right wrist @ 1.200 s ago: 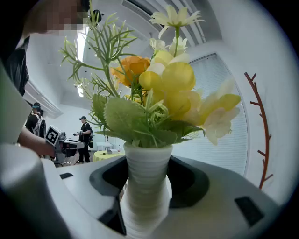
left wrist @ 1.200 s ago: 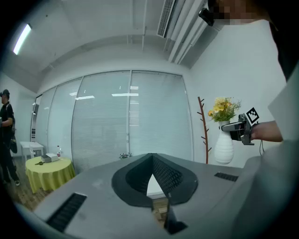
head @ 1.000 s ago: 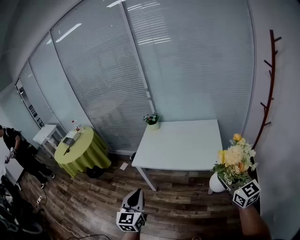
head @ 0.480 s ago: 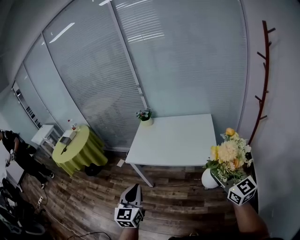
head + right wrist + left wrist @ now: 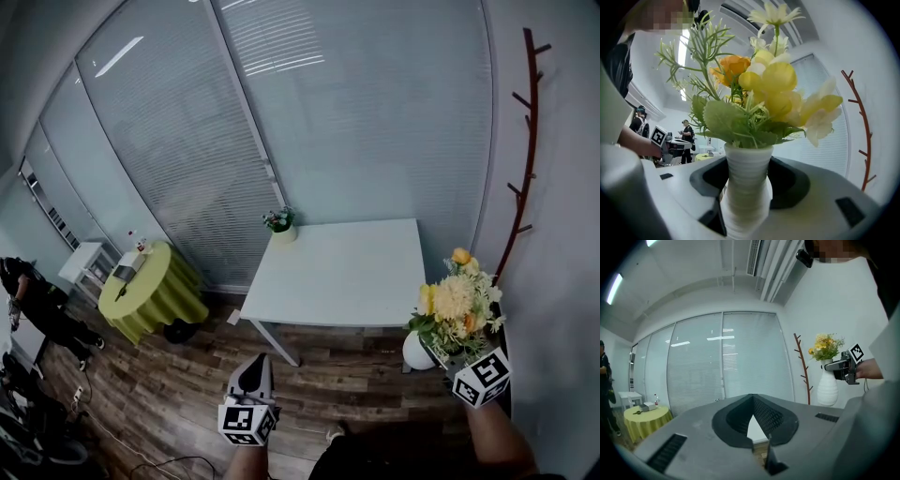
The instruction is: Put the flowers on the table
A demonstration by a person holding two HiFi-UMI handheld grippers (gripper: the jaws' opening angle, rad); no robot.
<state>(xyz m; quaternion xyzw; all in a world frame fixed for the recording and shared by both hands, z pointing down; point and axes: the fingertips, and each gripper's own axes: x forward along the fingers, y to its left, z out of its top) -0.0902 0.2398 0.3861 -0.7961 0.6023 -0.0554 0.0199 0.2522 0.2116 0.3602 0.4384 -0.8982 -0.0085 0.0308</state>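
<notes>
The right gripper (image 5: 747,194) grasps the ribbed neck of a white vase (image 5: 745,178), one jaw pressed on each side, the vase upright. The yellow and orange flowers (image 5: 771,89) spread directly above the jaws. Ahead and to the left of it stands the white table (image 5: 342,272), with the vase off its near right corner, over the wooden floor (image 5: 187,394). A small flower pot (image 5: 278,225) sits on the table's far left corner. A branch-shaped coat rack (image 5: 525,150) rises on the wall to the right. The left gripper (image 5: 253,373), well apart to the left, is clenched with nothing between its jaws.
</notes>
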